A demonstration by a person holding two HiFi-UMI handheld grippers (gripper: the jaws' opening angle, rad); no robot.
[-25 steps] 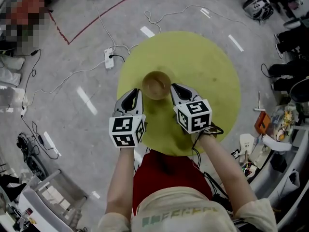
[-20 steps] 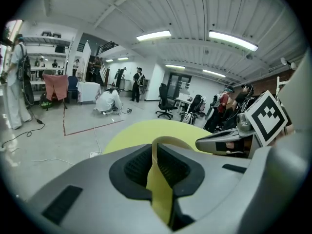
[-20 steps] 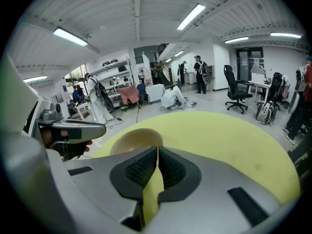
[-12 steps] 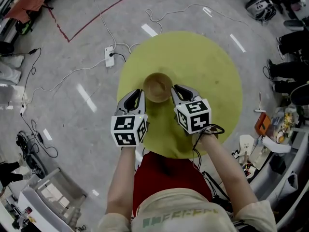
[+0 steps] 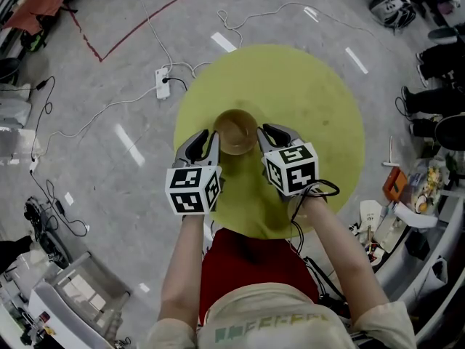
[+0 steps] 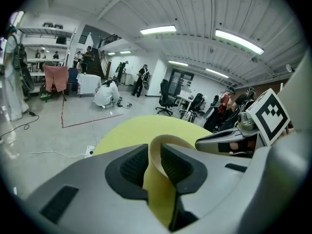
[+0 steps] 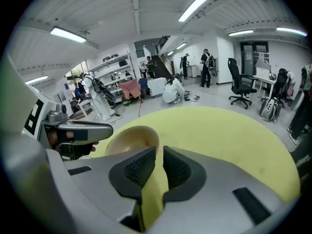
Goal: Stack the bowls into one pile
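Note:
A tan bowl sits near the front of a round yellow table; only one bowl shape shows, and I cannot tell whether more are nested inside. My left gripper is at its left rim and my right gripper at its right rim. In the left gripper view the bowl's wall rises between the nearly closed jaws of the left gripper. In the right gripper view the bowl lies left of the right gripper, its rim running into the narrow gap. Whether the bowl is lifted is unclear.
A white power strip with trailing cables lies on the grey floor left of the table, near a red tape line. Cluttered gear stands at the right. People and office chairs are far behind.
Both grippers have edged slightly forward and closer against the bowl's rim. The bowl stays in the same place on the table.

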